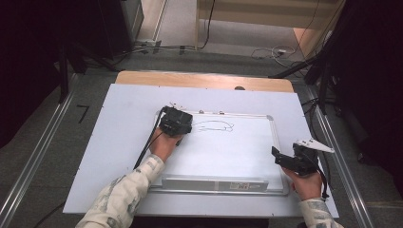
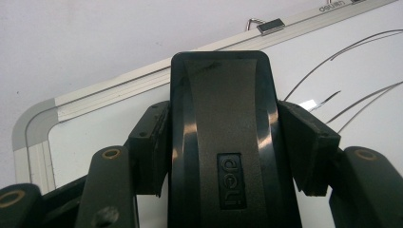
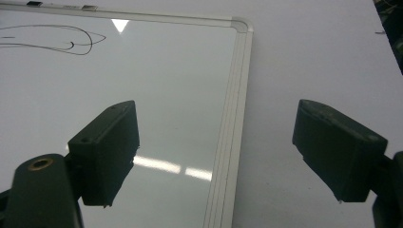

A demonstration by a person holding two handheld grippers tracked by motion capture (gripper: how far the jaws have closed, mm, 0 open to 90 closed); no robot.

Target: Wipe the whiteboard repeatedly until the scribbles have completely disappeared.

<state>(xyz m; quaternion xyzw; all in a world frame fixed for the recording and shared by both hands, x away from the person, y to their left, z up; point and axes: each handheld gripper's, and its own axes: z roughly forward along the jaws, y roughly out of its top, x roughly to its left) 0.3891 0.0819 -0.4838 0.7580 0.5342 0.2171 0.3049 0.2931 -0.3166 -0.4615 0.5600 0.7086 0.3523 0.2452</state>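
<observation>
Plainly black, glossy eraser (image 2: 221,137)

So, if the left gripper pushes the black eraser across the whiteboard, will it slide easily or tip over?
The eraser probably slides easily: the whiteboard is glossy enough to reflect the lights. It seems unlikely to tip, since the left gripper has its jaws shut on both of its sides. Its shiny moulded shell looks stiff, so it should keep its shape under the grip.
</observation>
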